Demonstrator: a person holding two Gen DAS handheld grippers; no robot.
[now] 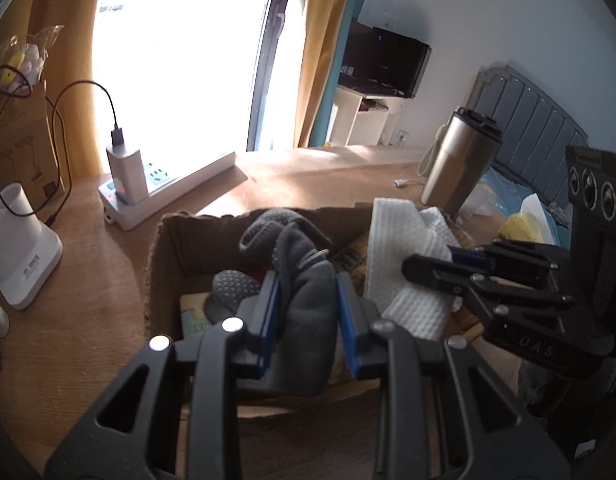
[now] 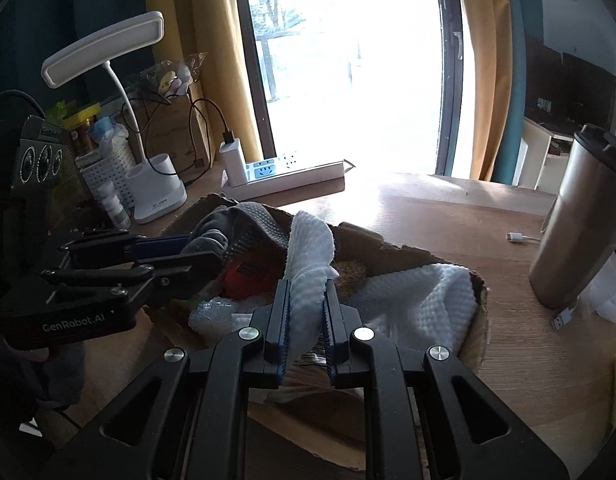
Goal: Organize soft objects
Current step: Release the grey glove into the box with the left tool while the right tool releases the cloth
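An open cardboard box (image 1: pixel 169 248) sits on the wooden desk and holds soft items. My left gripper (image 1: pixel 305 288) is shut on a grey knitted glove (image 1: pixel 303 280) and holds it over the box. My right gripper (image 2: pixel 305 300) is shut on a white waffle cloth (image 2: pixel 308 252) that rises from the box (image 2: pixel 392 246); more of this cloth (image 2: pixel 424 300) lies in the box's right side. In the left wrist view the right gripper (image 1: pixel 424 264) comes from the right, holding the white cloth (image 1: pixel 400 248). In the right wrist view the left gripper (image 2: pixel 187 254) holds the grey glove (image 2: pixel 227 228).
A white power strip (image 1: pixel 175 188) with a charger lies behind the box. A white lamp base (image 1: pixel 19 264) stands left. A steel tumbler (image 1: pixel 456 168) stands at the right, with a white cable (image 2: pixel 522 237) near it. A bed headboard (image 1: pixel 536 120) is beyond.
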